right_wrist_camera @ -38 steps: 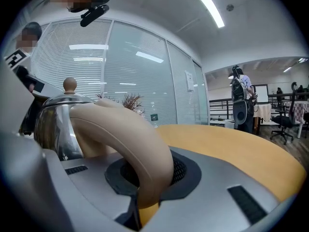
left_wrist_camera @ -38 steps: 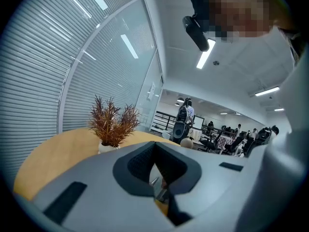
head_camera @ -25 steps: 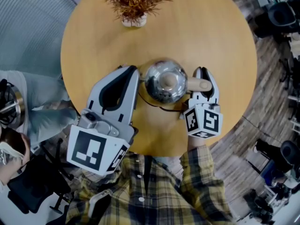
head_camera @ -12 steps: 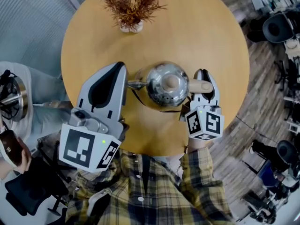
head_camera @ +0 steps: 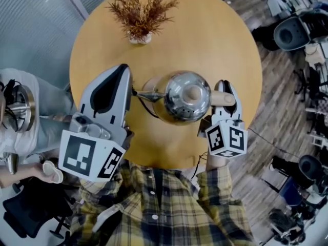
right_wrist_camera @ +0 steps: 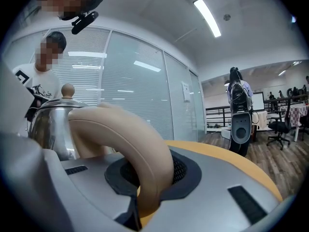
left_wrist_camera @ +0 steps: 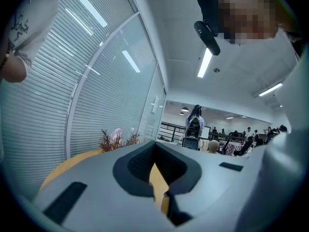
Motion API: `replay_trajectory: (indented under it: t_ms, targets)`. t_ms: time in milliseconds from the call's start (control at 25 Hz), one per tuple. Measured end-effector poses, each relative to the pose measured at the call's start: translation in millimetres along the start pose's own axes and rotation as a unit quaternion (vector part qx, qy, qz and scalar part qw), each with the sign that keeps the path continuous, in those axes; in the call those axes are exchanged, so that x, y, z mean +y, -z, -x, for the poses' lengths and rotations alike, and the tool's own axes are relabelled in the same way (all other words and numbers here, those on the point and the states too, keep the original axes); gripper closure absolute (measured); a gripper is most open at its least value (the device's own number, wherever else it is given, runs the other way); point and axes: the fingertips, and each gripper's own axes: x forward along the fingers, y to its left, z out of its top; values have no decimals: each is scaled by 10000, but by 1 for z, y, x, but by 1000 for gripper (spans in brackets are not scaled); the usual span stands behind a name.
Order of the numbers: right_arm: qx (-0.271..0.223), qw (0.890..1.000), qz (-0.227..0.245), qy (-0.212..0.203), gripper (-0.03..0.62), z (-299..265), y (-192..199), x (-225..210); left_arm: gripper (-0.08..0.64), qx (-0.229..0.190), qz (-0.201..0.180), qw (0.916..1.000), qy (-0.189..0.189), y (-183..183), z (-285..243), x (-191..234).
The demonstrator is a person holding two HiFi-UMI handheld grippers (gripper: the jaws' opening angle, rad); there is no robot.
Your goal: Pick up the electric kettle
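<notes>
Kettle handle (right_wrist_camera: 128,139) sits clamped in right gripper (right_wrist_camera: 149,174), spout (head_camera: 146,95) visible only overhead.

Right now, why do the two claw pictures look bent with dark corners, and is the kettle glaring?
Left gripper view: the wide lens bows the blinds and blackens the corners. Right gripper view: same bowing; the near handle looms soft, the ceiling light burns white. Head view: the kettle mirrors bright patches.
</notes>
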Motion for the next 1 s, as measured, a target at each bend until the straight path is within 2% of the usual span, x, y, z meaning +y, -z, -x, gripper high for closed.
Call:
replay_trajectory:
  t_ms: [160, 520, 680, 1000]
  targets:
    - [-18, 10000, 20, -35, 523, 9, -17, -1, 558, -27, -17, 10000, 34, -9, 5, -2]
    - [-216, 9997, -47, -102, 523, 50, -61, -18, 558, -138, -169, 9998, 42, -33, 22, -34]
    - [-212, 9996, -114, -153, 523, 52, -71, -13, 558, -146, -174, 9997, 40, -36, 25, -27]
    - [-352, 9991, -161, -177, 523, 83, -102, -20, 558, -165, -262, 9994, 124, -45, 38, -53]
